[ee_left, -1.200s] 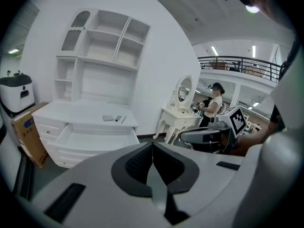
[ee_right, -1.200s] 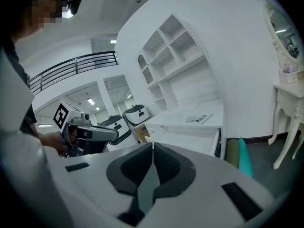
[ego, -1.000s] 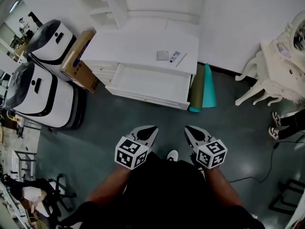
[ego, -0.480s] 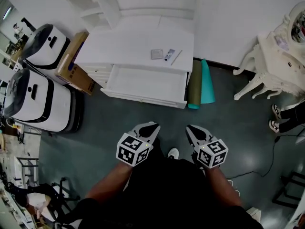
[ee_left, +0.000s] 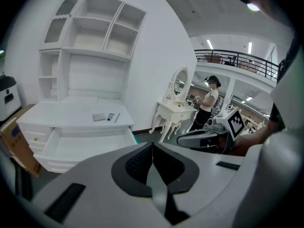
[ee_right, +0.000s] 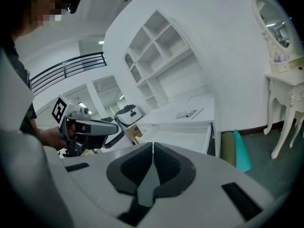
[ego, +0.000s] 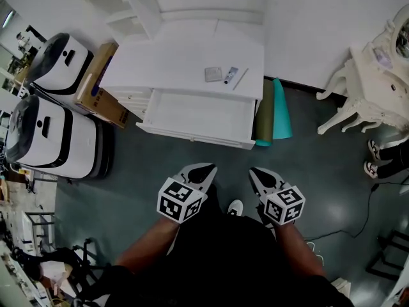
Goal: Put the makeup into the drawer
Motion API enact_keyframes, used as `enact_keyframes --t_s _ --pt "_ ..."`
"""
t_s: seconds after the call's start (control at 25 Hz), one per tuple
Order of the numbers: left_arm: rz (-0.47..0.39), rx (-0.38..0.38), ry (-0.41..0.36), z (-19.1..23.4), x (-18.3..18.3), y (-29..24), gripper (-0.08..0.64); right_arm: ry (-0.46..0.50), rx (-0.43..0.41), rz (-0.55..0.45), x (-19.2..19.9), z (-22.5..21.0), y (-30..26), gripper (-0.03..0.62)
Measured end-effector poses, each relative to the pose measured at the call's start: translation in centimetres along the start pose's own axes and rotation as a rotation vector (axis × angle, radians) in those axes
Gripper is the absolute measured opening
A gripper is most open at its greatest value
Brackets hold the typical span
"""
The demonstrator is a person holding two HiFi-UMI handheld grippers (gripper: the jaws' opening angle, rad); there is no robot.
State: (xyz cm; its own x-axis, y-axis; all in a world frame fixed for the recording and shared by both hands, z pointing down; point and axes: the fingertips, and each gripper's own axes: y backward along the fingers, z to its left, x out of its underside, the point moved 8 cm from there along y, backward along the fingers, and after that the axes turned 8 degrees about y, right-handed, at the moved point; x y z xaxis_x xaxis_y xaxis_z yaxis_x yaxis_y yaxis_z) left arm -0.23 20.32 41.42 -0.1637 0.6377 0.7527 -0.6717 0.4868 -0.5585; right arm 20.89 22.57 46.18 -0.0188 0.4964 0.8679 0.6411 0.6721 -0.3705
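Makeup lies on the white desk top (ego: pixel 185 56): a grey square compact (ego: pixel 213 75), a small tube (ego: pixel 230 75) and a thin stick (ego: pixel 241 78). Below them the desk's drawer (ego: pixel 198 117) stands pulled out and looks bare inside. My left gripper (ego: pixel 203 170) and right gripper (ego: pixel 257 174) hover side by side over the dark floor, well short of the desk. Both are shut with nothing between the pads. The left gripper view shows the compact (ee_left: pixel 99 117) and drawer (ee_left: pixel 85 144) far ahead of the jaws. The right gripper view shows the same makeup (ee_right: pixel 185 114) in the distance.
Two white-and-black machines (ego: pixel 48 130) and a cardboard box (ego: pixel 99 82) stand left of the desk. Rolled mats, olive and teal (ego: pixel 273 114), lie at its right end. A white ornate dressing table (ego: pixel 374 75) and a person (ee_left: pixel 207 103) are at the right. A cable (ego: pixel 358 216) crosses the floor.
The left gripper has crept slightly forward toward the desk, and the head view has shifted a little. Both grippers stay shut and empty.
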Motion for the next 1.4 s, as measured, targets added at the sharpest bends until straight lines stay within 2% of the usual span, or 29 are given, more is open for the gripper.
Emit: enact_keyframes --t_s 0.2,0.6,0.88,1.4 --pt "0.009 -0.018 0.027 2.9 -0.6 -0.3 0.011 0.003 -0.012 0.011 -1.4 -0.5 -3.0 0.028" --pt "-0.004 -0.001 0.019 9.6 -5.9 -2.6 0.011 0.010 0.024 0.023 -5.7 -2.6 -9.0 0.028" --pt "0.006 0.029 0.005 14.6 -9.3 -4.3 0.011 0.003 0.083 0.017 -8.7 -4.1 -13.3 0.028" --pt "0.046 0.078 -0.080 23.9 -13.1 -5.9 0.011 -0.028 0.227 0.048 -11.0 -5.6 -21.6 0.028"
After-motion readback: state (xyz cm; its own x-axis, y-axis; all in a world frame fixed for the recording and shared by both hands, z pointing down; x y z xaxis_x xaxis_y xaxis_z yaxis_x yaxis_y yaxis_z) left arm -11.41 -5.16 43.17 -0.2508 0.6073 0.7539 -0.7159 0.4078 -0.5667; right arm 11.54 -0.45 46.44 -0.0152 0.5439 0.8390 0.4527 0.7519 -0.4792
